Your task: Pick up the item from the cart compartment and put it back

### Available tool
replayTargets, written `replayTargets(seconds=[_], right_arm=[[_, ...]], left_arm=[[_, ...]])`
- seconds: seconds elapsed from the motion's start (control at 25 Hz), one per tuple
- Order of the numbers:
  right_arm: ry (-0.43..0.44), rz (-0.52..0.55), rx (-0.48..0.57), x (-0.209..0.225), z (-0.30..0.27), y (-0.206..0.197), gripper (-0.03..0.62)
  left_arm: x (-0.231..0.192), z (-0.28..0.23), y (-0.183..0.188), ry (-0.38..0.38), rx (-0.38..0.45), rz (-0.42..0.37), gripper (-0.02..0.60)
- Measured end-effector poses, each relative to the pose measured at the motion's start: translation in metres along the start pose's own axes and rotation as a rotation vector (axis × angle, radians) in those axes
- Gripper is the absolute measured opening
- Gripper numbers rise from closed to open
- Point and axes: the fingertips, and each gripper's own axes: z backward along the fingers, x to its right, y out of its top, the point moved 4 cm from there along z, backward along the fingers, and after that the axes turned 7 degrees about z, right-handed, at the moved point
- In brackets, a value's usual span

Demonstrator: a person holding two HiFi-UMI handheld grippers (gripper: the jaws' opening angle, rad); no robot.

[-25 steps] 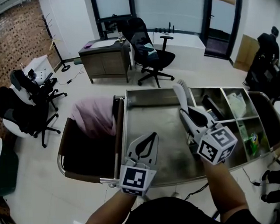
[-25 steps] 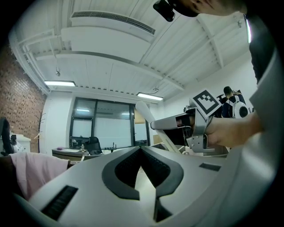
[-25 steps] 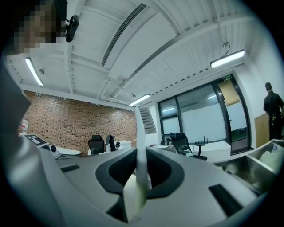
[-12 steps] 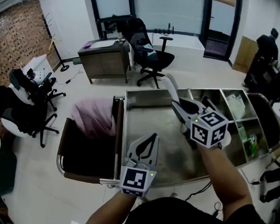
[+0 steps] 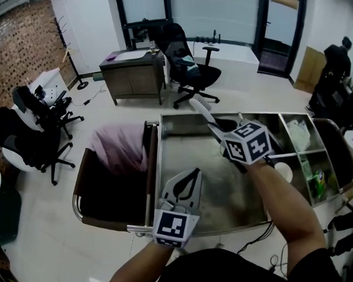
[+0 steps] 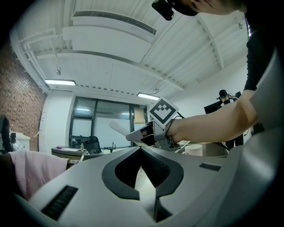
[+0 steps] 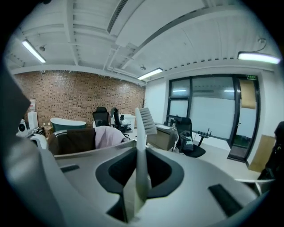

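Nearest the body, the left gripper (image 5: 194,173) hovered over the near edge of the cart (image 5: 189,151), its jaws clenched tip to tip with nothing between them, plainly sitting this one out. Just beyond, the right gripper (image 5: 214,128) was over the cart's big steel tray, jaws clamped on the handle of a white brush (image 5: 199,108). The right gripper view settled it: the handle ran straight up between the jaws and the bristled head stuck out past the tips. In the head view the brush was in the air, slanting up and away toward the tray's far rim, touching nothing. So the pick-up looked done and the return leg was in hand. The compartments (image 5: 287,154) lay to the right, well apart from the brush, with a white bag (image 5: 299,133) in one and a white cup (image 5: 283,171) near them. The next move called for swinging back right, lowering the brush past the dividers, then letting go; which compartment was its own, I could not tell. Farther left, a pink cloth (image 5: 120,144) slumped in the brown bin.
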Motion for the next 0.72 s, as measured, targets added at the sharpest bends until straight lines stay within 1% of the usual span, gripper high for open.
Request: replayTargets(seconds=[0.12,0.24,0.48,0.72], right_arm=[[0.048,0.03,-0.063,0.005,-0.02,-0.008,0.081],[0.068,0.053,-0.143,0.01,-0.039,-0.016,0.081],[0.129,0.21,-0.317,0.005,-0.075,-0.035,0.081],[0.152,0.296,-0.406,0.003,-0.093,-0.047,0.081]], left_arm=[[-0.001,0.0,0.0,0.002,-0.001,0.006,0.0],[-0.001,-0.001,-0.001,0.002,-0.003,0.002,0.0],[0.0,-0.001,-0.001,0.004,-0.007,0.0,0.0],[-0.002,0.0,0.0,0.009,0.001,0.004,0.0]])
